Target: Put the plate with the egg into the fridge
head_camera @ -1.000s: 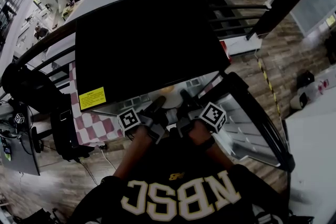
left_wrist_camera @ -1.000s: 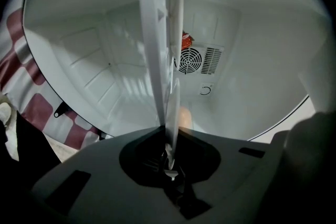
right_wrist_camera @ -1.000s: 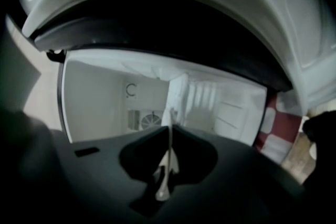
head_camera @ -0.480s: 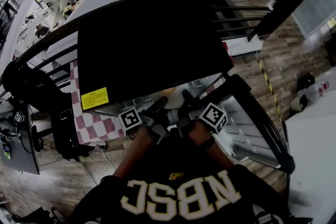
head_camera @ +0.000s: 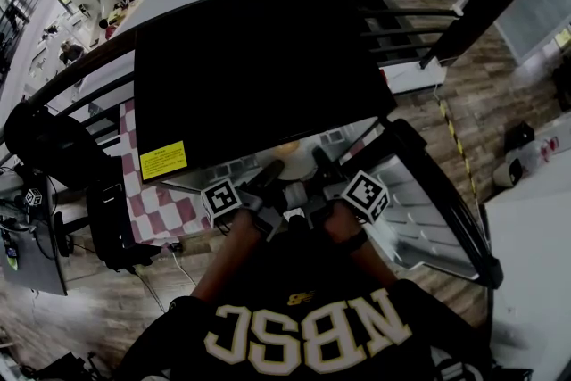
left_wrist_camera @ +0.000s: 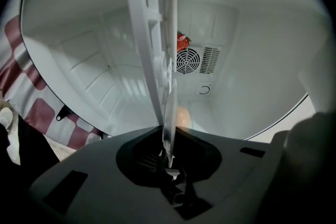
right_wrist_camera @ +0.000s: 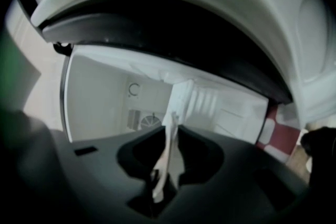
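Note:
A white plate (head_camera: pixel 299 165) with a pale egg (head_camera: pixel 288 148) on it sits at the mouth of the black small fridge (head_camera: pixel 250 76). My left gripper (head_camera: pixel 272 174) is shut on the plate's near rim (left_wrist_camera: pixel 169 128); the egg (left_wrist_camera: pixel 182 115) shows just past it, inside the white fridge. My right gripper (head_camera: pixel 318 165) holds the rim (right_wrist_camera: pixel 167 157) from the right, and its jaws are opening with the rim still between them. A white shelf (left_wrist_camera: pixel 149 34) runs just above the plate.
The fridge door (head_camera: pixel 419 210) hangs open at the right. On the back wall are a fan vent (left_wrist_camera: pixel 189 60) and a small red thing (left_wrist_camera: pixel 182 40). A red and white checked cloth (head_camera: pixel 161 211) lies left of the fridge. Dark railings curve behind it.
Both grippers and the plate have moved a little forward, deeper into the fridge opening. More of the plate now lies under the fridge's top edge.

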The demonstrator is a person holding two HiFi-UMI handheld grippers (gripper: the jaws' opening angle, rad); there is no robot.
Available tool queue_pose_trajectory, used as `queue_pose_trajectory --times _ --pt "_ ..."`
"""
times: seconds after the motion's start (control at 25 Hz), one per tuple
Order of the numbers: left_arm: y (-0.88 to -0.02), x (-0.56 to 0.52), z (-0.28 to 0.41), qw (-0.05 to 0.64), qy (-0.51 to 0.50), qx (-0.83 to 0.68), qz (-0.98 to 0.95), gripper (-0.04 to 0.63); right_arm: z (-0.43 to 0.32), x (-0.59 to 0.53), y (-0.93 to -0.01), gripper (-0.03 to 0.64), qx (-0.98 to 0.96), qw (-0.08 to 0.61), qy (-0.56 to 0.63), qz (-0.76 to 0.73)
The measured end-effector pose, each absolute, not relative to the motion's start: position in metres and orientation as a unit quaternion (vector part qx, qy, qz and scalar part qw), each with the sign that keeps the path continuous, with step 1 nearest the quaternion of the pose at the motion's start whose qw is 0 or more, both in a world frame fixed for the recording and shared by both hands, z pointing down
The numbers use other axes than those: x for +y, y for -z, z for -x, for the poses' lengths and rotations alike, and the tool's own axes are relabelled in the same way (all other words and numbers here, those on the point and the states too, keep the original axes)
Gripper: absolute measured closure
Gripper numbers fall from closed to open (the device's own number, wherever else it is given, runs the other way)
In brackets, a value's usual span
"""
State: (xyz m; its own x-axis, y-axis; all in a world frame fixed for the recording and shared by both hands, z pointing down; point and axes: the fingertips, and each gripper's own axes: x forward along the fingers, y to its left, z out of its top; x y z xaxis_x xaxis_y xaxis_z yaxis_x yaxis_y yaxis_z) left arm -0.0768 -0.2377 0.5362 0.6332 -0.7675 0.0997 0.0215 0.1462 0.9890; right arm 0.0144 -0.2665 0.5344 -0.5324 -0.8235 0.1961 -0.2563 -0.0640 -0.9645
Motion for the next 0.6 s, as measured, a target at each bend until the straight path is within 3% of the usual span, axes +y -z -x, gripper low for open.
queue_pose_trajectory --times 0.16,0.6 --pt "-0.537 -0.233 0.084 0.685 0.298 -0.323 -0.581 0.491 -0.020 -0.259 -0.536 0.491 0.640 0.244 0.594 0.423" --pt "-0.527 -0.209 0.080 0.661 0.281 -0.324 -0.615 0.486 -0.020 -0.229 -0.534 0.486 0.651 0.237 0.592 0.411"
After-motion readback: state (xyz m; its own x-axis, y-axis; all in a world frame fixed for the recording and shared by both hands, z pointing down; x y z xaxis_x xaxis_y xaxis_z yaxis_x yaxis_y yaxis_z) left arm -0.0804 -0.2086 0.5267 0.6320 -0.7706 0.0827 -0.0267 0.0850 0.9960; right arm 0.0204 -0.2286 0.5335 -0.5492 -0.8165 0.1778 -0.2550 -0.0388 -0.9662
